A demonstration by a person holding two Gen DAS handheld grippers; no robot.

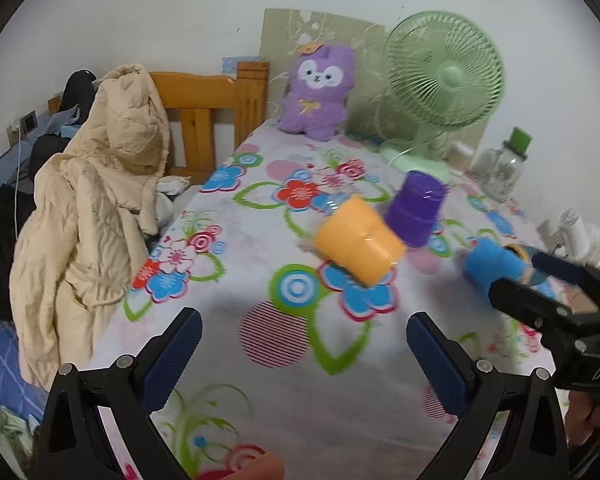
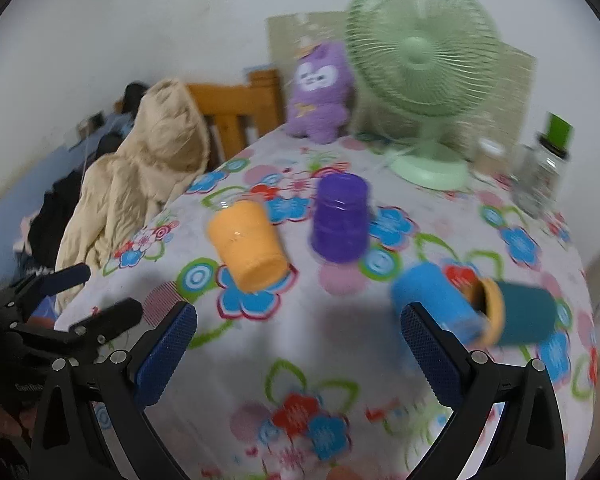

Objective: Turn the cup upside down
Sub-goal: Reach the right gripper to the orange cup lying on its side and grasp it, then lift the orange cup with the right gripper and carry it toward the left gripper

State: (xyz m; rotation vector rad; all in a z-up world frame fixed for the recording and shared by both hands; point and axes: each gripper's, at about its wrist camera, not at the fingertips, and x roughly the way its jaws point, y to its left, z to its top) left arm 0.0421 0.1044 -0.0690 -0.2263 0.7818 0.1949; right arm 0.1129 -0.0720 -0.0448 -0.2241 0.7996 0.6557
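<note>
An orange cup point(image 1: 358, 240) point(image 2: 250, 246) stands upside down on the flowered tablecloth point(image 1: 260, 280) point(image 2: 340, 360), with a purple cup point(image 1: 416, 208) point(image 2: 340, 218) upside down behind it. A blue cup point(image 1: 496, 266) point(image 2: 440, 304) lies on its side at the right, mouth to mouth with a teal cup point(image 2: 528, 314) with an orange rim. My left gripper point(image 1: 304, 356) is open and empty, short of the orange cup. My right gripper point(image 2: 300, 356) is open and empty, its right finger close to the blue cup. Each gripper shows in the other's view.
A green desk fan point(image 1: 444, 80) point(image 2: 424, 80), a purple plush toy point(image 1: 320, 92) point(image 2: 320, 92) and a glass jar with a green lid point(image 1: 500, 164) point(image 2: 544, 172) stand at the back. A beige jacket point(image 1: 100, 200) hangs over a wooden chair point(image 1: 212, 108) at the left.
</note>
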